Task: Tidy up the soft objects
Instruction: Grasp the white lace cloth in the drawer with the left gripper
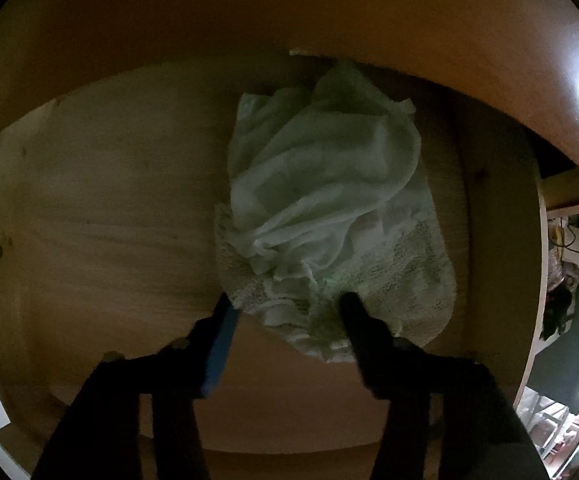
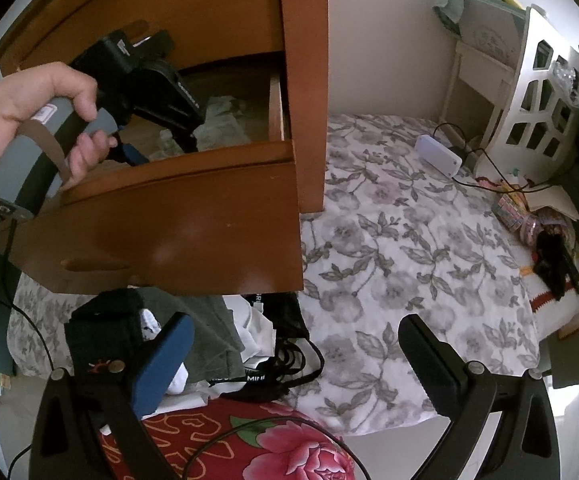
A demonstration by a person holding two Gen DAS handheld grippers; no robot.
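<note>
In the left wrist view I look straight down into a dim wooden drawer [image 1: 109, 208]. A thin pale green cloth [image 1: 321, 168] lies crumpled on a white waffle-weave towel [image 1: 401, 280] at the drawer's right side. My left gripper [image 1: 287, 306] stands partly closed around the towels' near edge. The blue-padded finger [image 1: 225, 320] touches the left border, and the black finger [image 1: 353, 312] pokes into the fabric. I see no firm pinch. My right gripper [image 2: 295, 340] hangs open and empty over a pile of clothes [image 2: 217, 328] below the drawer front [image 2: 193, 216].
A hand [image 2: 41, 112] holds the left gripper's handle over the open drawer. The cabinet side [image 2: 305, 80] rises beside the drawer. A bed with a floral cover [image 2: 409, 260] fills the right, a red flowered cloth [image 2: 289, 448] lies near, and clutter sits by the white headboard [image 2: 529, 120].
</note>
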